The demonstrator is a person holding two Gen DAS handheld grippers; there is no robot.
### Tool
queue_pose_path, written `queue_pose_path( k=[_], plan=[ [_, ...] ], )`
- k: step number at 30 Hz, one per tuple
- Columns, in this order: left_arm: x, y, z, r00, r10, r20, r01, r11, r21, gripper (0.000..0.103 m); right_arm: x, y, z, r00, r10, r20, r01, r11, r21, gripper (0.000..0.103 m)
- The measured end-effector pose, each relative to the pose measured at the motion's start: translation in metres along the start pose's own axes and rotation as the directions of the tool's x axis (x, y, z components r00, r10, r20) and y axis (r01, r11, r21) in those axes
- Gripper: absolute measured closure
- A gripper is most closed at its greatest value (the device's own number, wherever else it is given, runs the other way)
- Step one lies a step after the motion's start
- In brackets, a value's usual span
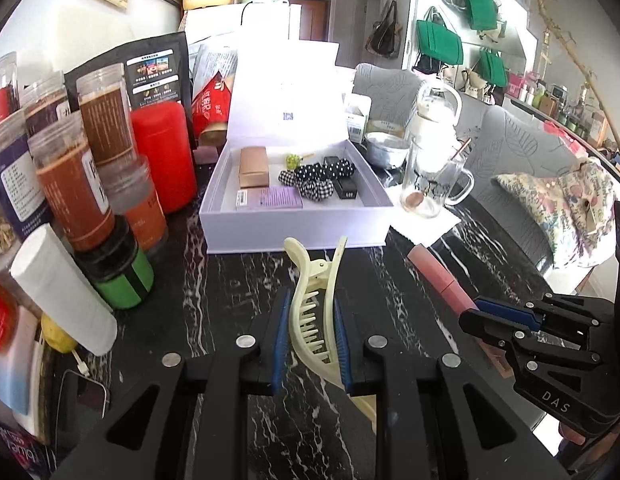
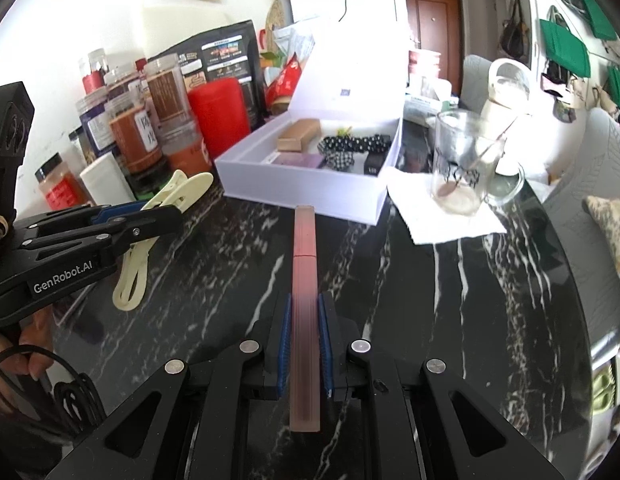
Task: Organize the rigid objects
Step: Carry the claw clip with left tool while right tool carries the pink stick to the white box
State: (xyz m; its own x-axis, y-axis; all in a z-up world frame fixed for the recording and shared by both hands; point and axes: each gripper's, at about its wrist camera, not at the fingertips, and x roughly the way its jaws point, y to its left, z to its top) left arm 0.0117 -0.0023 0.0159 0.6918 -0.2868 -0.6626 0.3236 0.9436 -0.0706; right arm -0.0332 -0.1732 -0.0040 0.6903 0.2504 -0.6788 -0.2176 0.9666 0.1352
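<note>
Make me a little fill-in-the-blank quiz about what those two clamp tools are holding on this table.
1. The left gripper is shut on a cream hair ____.
2. The right gripper grips a long ____ tube.
3. The white box has its lid ____.
4. The glass mug stands on a white ____.

Missing words: clip; pink; open; napkin

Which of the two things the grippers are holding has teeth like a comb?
The cream hair claw clip in the left gripper has comb teeth. The pink tube in the right gripper is smooth and straight.
</note>
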Motion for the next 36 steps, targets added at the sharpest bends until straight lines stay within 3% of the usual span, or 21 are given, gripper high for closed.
queue_pose_path(
  k=[18, 36],
  plan=[
    [0.015, 0.009, 0.048, 0.999, 0.003, 0.050, -0.005, 0.999, 0.048, 0.082, 0.010, -0.004, 0.048, 0.999, -0.008, 0.048, 0.009, 1.000, -0.026, 0.090],
    [0.057, 0.020, 0.116, 0.995, -0.011, 0.095, 0.006, 0.998, 0.055, 0.082, 0.040, -0.022, 0.112, 0.995, -0.051, 0.084, 0.054, 0.998, -0.039, 0.090]
  ],
)
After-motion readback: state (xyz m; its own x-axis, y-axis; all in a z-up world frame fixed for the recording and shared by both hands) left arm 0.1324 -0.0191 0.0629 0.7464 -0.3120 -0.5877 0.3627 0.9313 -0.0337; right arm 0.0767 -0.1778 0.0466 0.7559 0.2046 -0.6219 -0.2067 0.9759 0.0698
